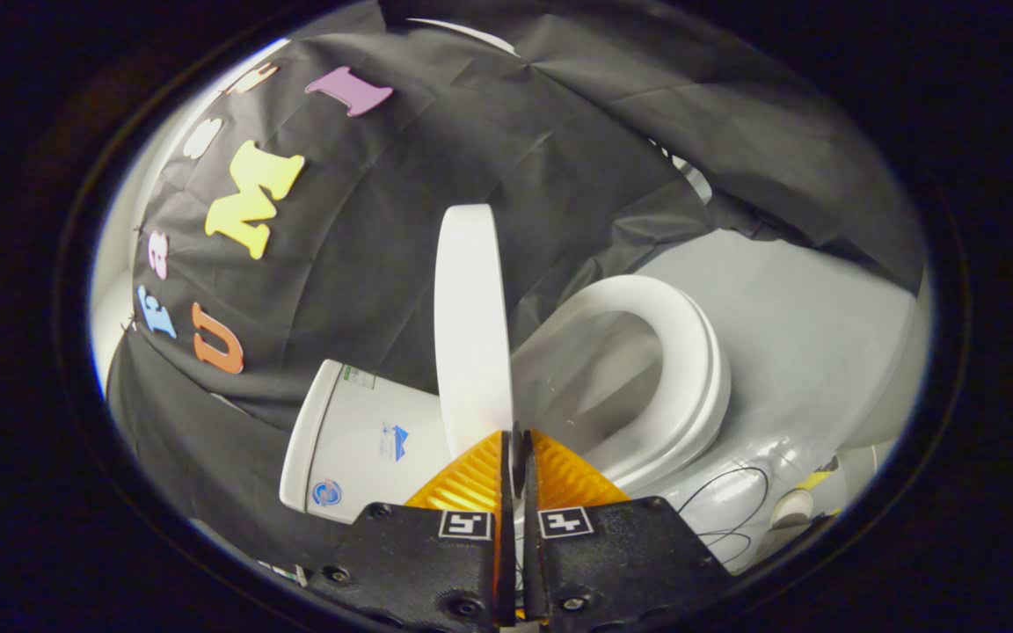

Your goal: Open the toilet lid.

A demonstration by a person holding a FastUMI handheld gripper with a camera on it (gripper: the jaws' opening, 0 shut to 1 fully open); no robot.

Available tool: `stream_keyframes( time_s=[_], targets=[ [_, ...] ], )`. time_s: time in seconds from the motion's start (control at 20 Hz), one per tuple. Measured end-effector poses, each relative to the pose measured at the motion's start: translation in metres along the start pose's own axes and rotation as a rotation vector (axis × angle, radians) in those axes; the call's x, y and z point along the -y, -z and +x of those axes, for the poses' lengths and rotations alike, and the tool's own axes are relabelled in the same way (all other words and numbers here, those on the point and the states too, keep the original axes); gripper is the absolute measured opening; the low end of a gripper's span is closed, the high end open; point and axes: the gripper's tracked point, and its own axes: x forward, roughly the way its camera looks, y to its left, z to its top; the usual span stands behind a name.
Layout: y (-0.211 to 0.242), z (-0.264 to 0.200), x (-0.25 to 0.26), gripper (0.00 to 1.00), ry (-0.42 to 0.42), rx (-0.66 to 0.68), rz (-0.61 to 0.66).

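the toilet lid (471, 325) stands raised, seen edge-on, its rim running away from the gripper (516, 448). the jaws are nearly closed, with only a thin slit between them, and the lid's near edge sits right in that slit; both fingers appear to press on it. to one side of the lid lies the white seat ring (691, 369) over the open bowl (577, 387). on the other side is the cistern (357, 448), backed against the black cloth wall (401, 193). beyond the seat are the grey floor (788, 308) and thin black cables (726, 505).
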Motion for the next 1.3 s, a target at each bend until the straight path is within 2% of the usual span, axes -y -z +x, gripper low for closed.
stream_keyframes(
  time_s=[0.35,0.9,1.3],
  targets=[
    [0.006,-0.005,-0.03,0.07,0.03,0.016,-0.062],
    [0.02,-0.008,-0.087,0.07,0.069,0.025,-0.245],
    [0.032,-0.007,-0.121,0.1,0.046,0.017,-0.312]
  ],
)
